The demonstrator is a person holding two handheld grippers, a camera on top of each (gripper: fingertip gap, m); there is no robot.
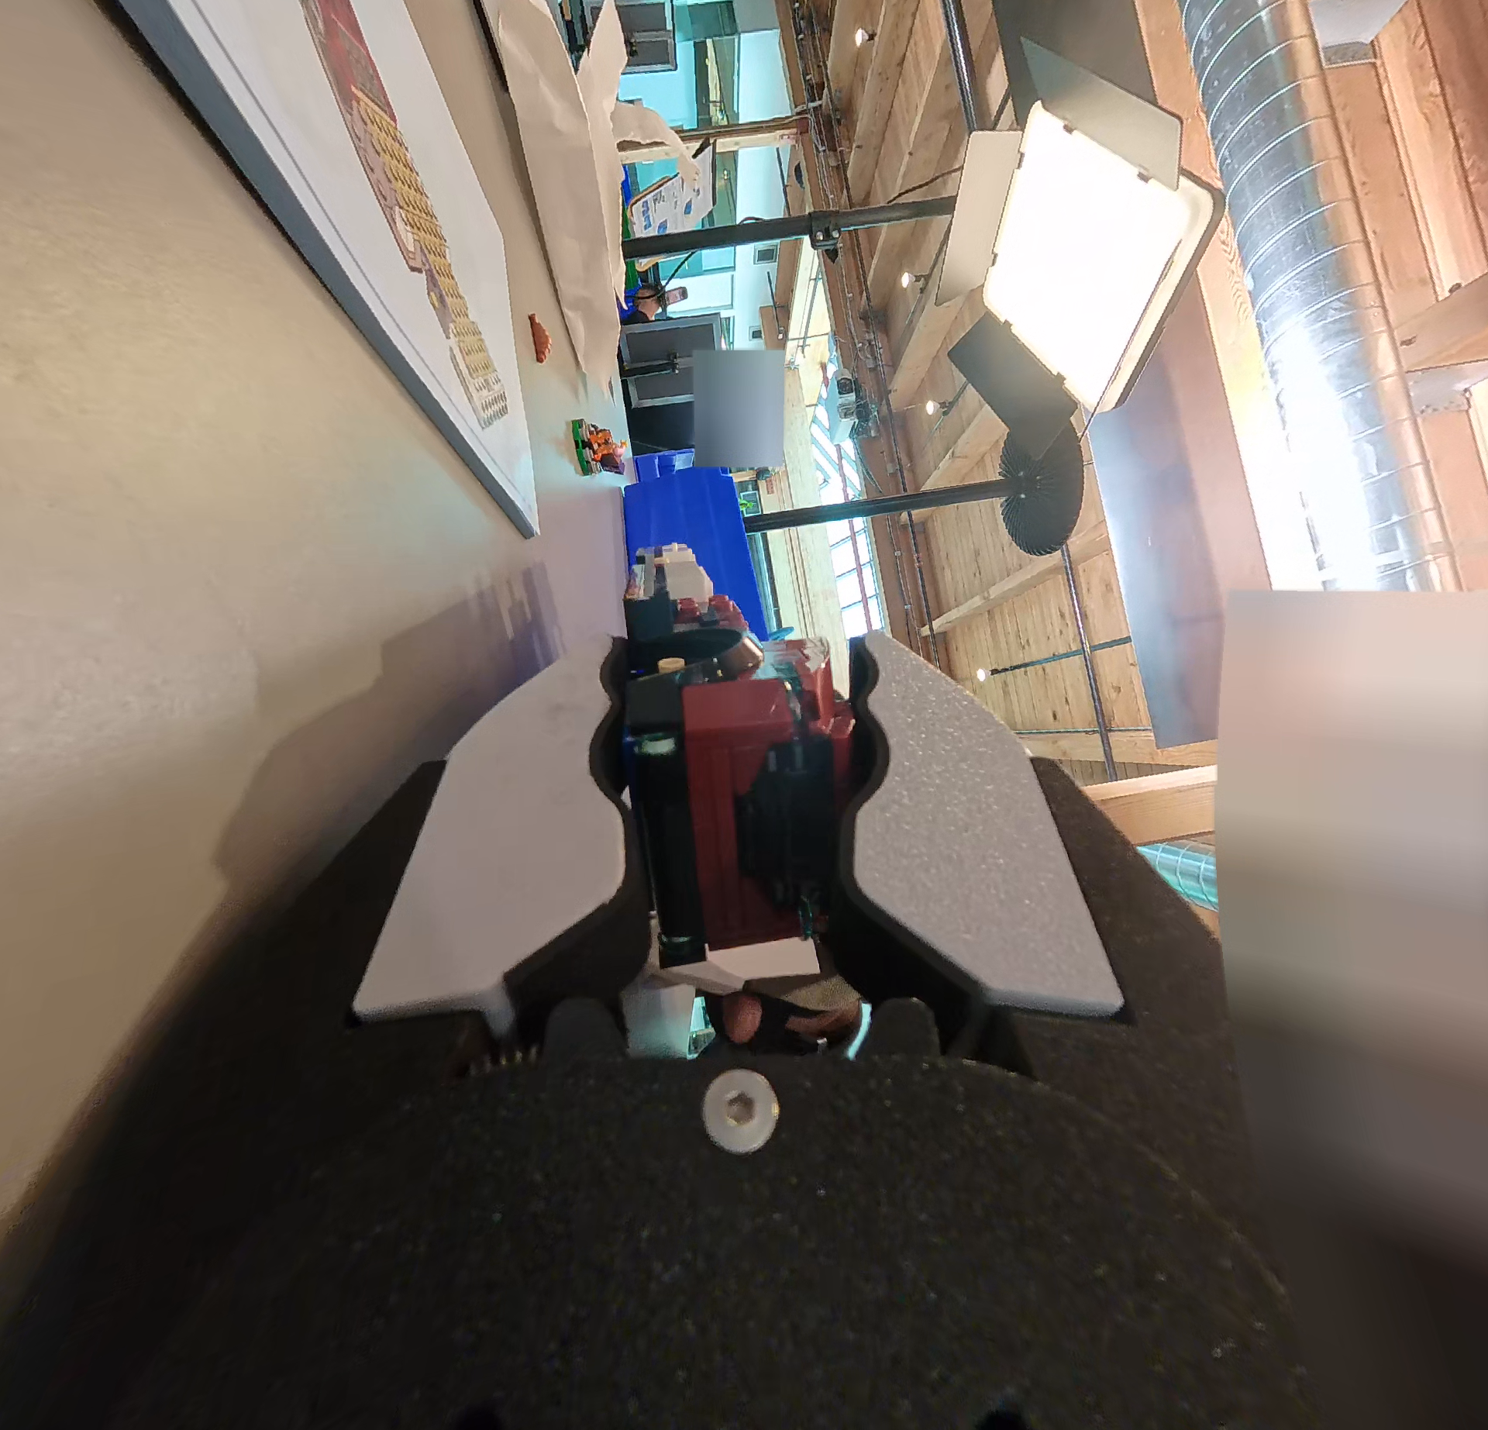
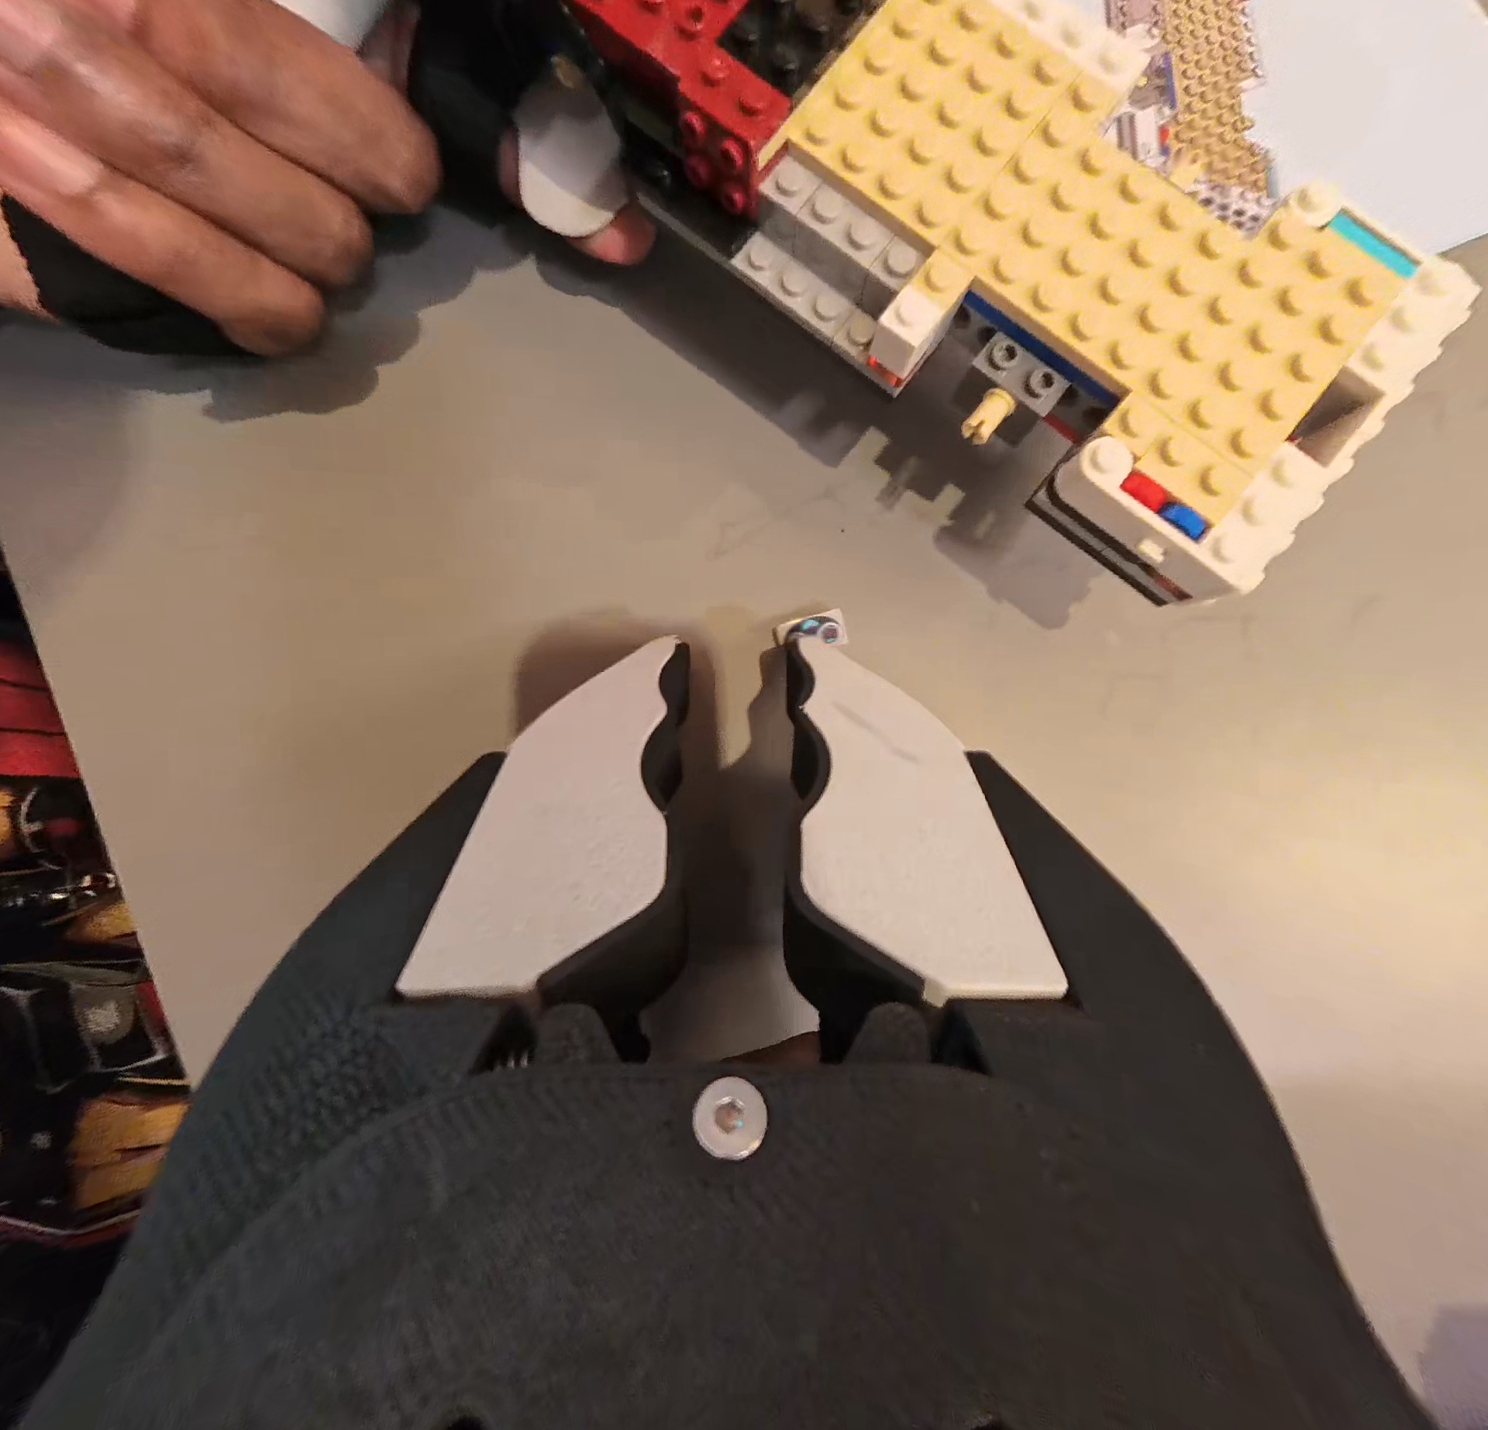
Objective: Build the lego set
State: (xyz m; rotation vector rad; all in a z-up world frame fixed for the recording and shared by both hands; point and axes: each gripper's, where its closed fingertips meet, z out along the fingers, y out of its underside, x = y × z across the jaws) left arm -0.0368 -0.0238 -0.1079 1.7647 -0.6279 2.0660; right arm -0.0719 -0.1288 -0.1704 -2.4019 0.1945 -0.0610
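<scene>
**Left clamps brick model, right spread by small tile**

While the left gripper (image 1: pixel 737 747) pinches the dark-red and black end of the brick model (image 1: pixel 741 811), pads tight on both sides, a blue bin (image 1: pixel 684 538) stands behind; contents hidden. Only the right wrist view shows the model's tan studded top (image 2: pixel 1087 216) w/ white edging. Right gripper (image 2: pixel 737 658) fingers apart, nothing between; a small printed tile (image 2: pixel 813 629) lies at the right-hand tip on the grey table (image 2: pixel 403 546), contact unclear

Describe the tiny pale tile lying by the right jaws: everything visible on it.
The small pale rectangular flat tile looks like plastic, off-white, with a shiny printed patch in blue and dark tones on top. It lies flat on the grey table, apart from the big tan, white and dark red brick model. It sits at the tip of one finger of the right gripper, outside the open jaws; contact cannot be told.
</scene>
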